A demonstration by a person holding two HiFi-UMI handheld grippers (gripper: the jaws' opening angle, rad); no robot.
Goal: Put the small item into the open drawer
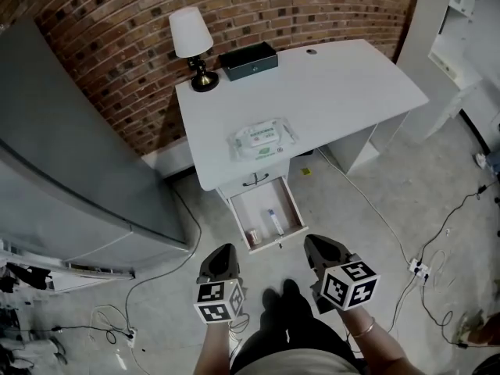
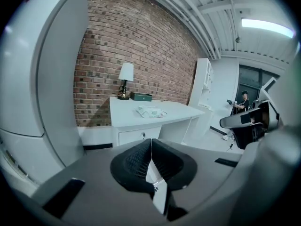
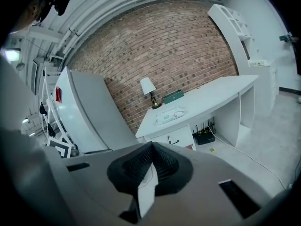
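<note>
The white rectangular desk (image 1: 336, 84) backs onto the red brick wall (image 1: 117, 53). At the desk's 10 o'clock corner stands a white-shaded table lamp (image 1: 191, 41), with a dark green flat box (image 1: 248, 59) just beside it at 3 o'clock. A soft white pack of wipes (image 1: 263, 139) lies at 7 o'clock, near the front edge. Below it juts the open white drawer (image 1: 278, 240), holding a small white tube (image 1: 275, 222) and, at its 7 o'clock corner, a small round jar (image 1: 252, 235). A tall grey metal cabinet (image 1: 70, 155) stands at the desk's 9 o'clock.

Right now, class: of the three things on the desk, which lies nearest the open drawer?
The wipes pack, at the desk front edge above the drawer; the lamp and dark box stand at the back.
</note>
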